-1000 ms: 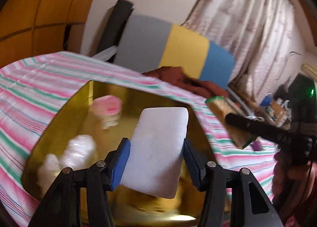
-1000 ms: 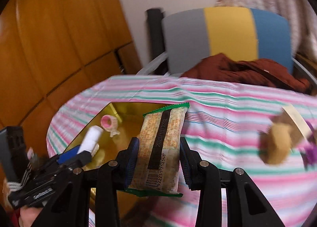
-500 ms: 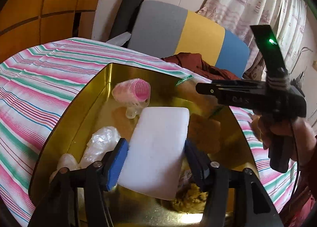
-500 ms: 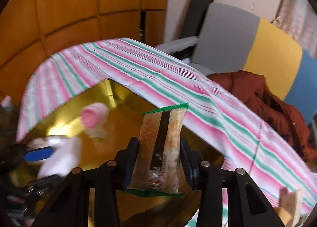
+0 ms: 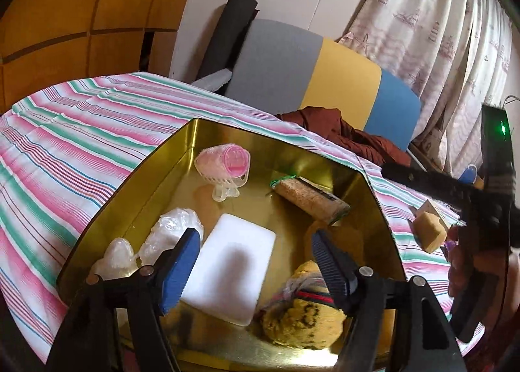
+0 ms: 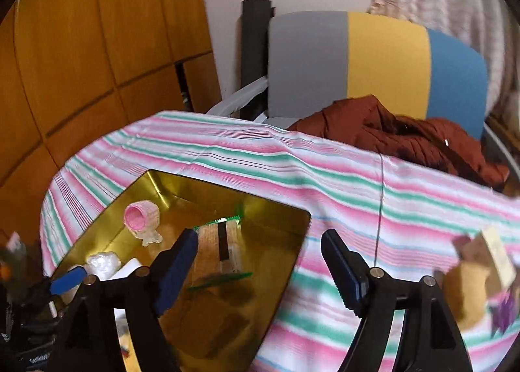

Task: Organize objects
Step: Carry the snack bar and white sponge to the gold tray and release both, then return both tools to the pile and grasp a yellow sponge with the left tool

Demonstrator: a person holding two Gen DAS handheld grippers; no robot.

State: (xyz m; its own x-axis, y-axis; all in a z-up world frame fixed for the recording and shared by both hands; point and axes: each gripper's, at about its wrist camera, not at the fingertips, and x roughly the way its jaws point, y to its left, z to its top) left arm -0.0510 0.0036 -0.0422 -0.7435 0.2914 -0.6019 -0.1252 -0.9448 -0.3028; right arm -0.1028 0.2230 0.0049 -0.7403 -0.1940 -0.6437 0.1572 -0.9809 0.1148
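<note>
A gold tin tray (image 5: 182,144) lies on the striped tablecloth (image 5: 65,151). In it lie a white block (image 5: 230,268), a snack packet (image 5: 308,199), a pink roller (image 5: 227,164), clear plastic wraps (image 5: 172,232) and a yellow knitted item (image 5: 302,316). My left gripper (image 5: 253,264) is open just above the white block, jaws apart on either side of it. My right gripper (image 6: 260,271) is open and empty over the tray's right rim (image 6: 299,242), with the snack packet (image 6: 221,248) lying below and to its left.
A tan sponge (image 5: 429,232) lies on the cloth right of the tray; it also shows blurred in the right wrist view (image 6: 468,287) beside a purple item (image 6: 503,310). A grey, yellow and blue chair (image 6: 373,60) with a brown jacket (image 6: 406,138) stands behind the table.
My left gripper opened and let the white block drop flat in the tray. My right gripper opened, released the snack packet into the tray, and drew back to the right.
</note>
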